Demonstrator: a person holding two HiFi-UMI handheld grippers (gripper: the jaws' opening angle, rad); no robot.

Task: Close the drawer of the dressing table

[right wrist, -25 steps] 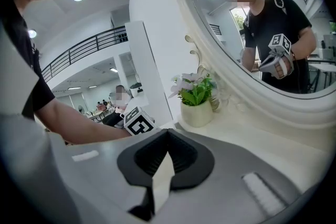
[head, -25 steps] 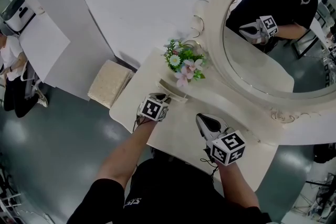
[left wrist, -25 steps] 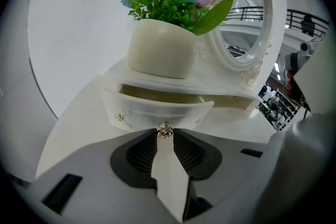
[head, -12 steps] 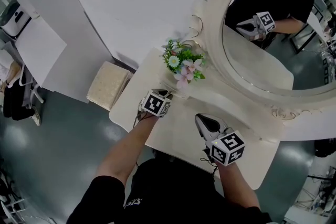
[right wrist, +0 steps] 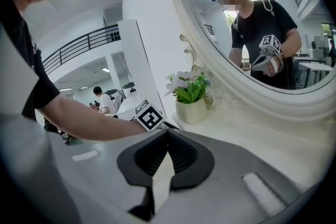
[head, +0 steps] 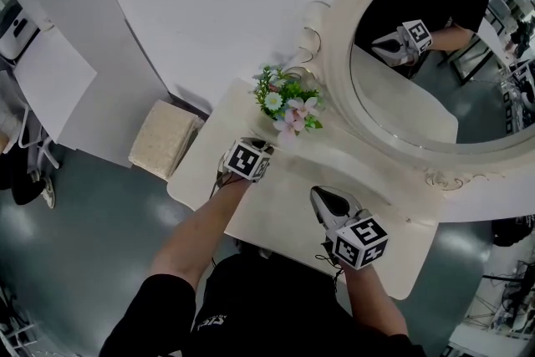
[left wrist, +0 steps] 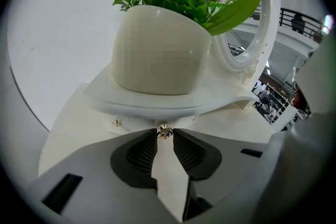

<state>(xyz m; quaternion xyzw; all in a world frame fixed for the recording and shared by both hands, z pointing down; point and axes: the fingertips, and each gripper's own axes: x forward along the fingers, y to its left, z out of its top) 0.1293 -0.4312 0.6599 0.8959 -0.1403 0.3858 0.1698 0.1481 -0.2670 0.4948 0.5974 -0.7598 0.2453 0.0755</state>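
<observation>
The cream dressing table (head: 276, 217) carries a small raised shelf (left wrist: 157, 103) with a flower pot (left wrist: 160, 52) on it. Under that shelf sits the little drawer front (left wrist: 137, 121), pushed in close beneath the shelf edge. Its brass knob (left wrist: 164, 131) lies right between the tips of my left gripper (left wrist: 165, 137), which is shut on it. From the head view the left gripper (head: 261, 148) reaches under the flowers (head: 288, 106). My right gripper (head: 322, 195) hovers over the tabletop to the right, jaws shut with nothing in them (right wrist: 168, 132).
A large oval mirror (head: 401, 96) rises behind the table and reflects the person and a gripper. A cushioned stool (head: 160, 140) stands on the floor left of the table. White partition panels (head: 50, 79) stand further left.
My left gripper has moved in toward the flower pot. The drawer that stuck out below the flowers a second ago has slid in under the shelf. The right gripper has stayed put.
</observation>
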